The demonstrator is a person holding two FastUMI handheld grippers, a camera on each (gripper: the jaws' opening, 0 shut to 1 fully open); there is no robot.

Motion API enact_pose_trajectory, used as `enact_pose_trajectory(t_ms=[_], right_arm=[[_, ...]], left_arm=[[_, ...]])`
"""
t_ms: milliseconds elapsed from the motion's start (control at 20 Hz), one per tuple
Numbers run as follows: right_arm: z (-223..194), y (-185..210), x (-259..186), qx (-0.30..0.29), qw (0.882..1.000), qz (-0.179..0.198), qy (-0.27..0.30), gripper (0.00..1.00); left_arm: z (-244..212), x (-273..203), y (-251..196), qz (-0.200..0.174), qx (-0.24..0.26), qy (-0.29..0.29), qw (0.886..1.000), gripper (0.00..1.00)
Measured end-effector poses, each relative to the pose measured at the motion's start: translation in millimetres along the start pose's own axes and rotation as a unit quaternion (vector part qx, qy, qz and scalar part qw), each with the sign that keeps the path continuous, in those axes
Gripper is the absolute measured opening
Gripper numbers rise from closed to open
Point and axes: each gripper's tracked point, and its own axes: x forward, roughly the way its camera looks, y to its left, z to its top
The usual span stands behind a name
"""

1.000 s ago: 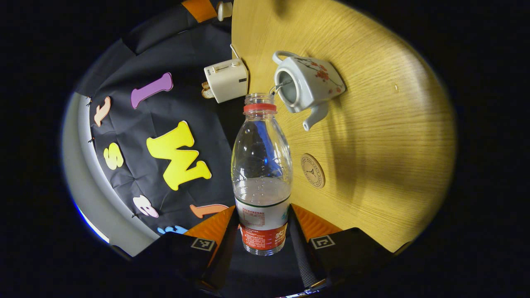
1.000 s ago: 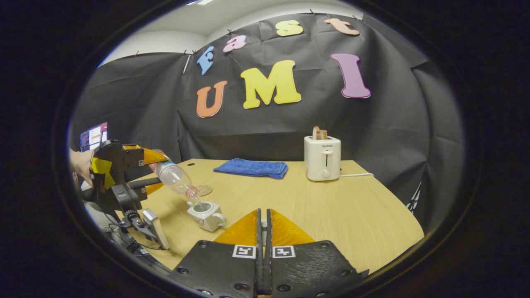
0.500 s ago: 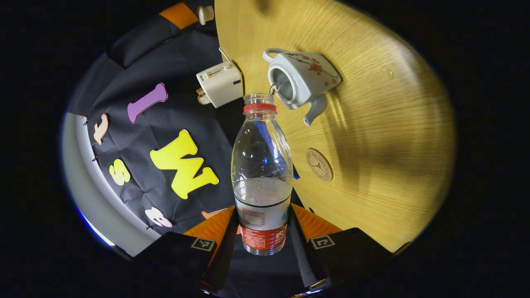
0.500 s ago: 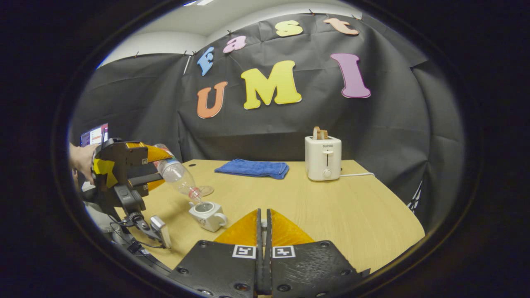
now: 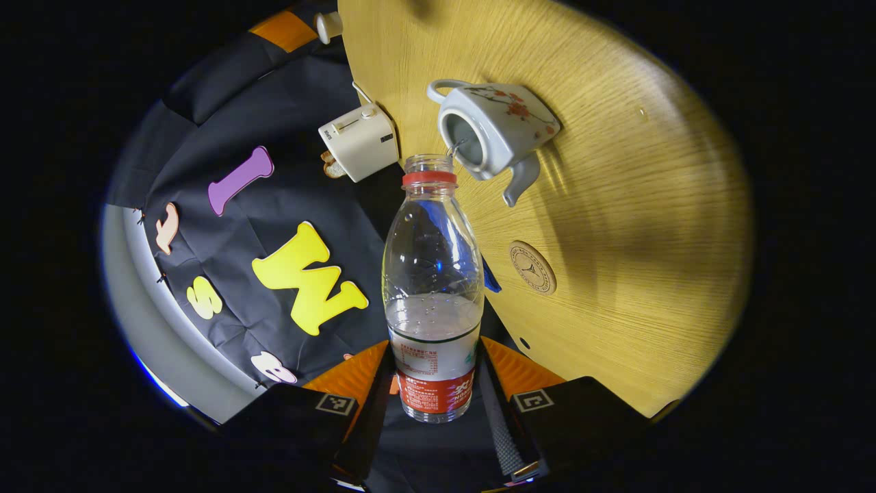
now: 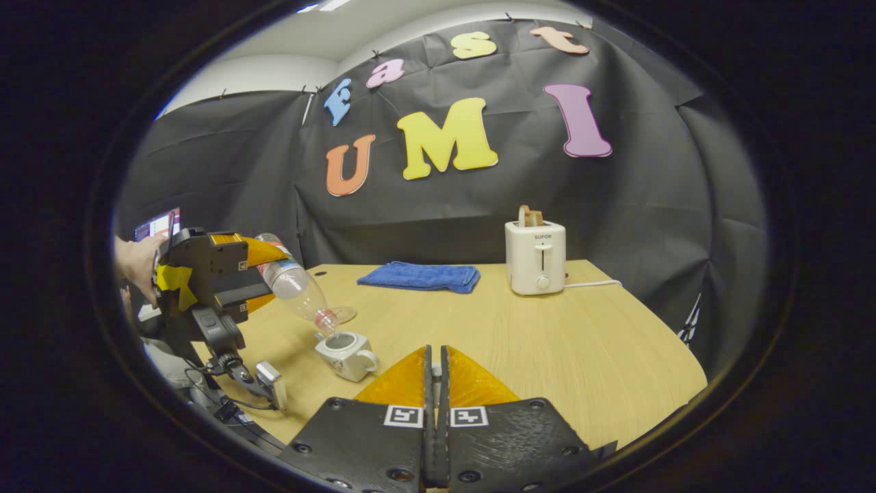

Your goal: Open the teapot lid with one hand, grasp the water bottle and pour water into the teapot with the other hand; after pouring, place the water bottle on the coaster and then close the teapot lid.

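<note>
Left gripper (image 5: 435,383) jaws clamp the tilted water bottle (image 5: 432,287) over the open teapot (image 5: 494,130); right gripper (image 6: 435,383) jaws pressed together.

The left claw (image 6: 263,277) has lifted the water bottle (image 6: 298,294) slightly, its tilt seemingly eased.

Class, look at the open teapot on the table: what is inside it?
A thin stream of water runs from the tilted water bottle into the teapot, whose lid is off. Its inner wall shows; the bottom and water level are hidden by the rim.
</note>
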Motion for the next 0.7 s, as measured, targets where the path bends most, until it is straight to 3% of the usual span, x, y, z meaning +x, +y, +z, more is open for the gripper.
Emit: enact_pose_trajectory(t_ms=[50, 100, 700], right_arm=[[0.6, 0.5, 0.2, 0.000, 1.000, 0.001, -0.001, 0.00], [1.5, 1.1, -0.5, 0.000, 1.000, 0.002, -0.002, 0.00], [1.5, 2.3, 1.0, 0.010, 1.000, 0.012, -0.004, 0.00]], left_arm=[[0.0, -0.8, 0.0, 0.001, 0.001, -0.001, 1.000, 0.72], [1.8, -1.1, 0.3, 0.001, 0.001, -0.002, 1.000, 0.69], [4.1, 0.8, 6.2, 0.009, -0.010, -0.011, 1.000, 0.69]])
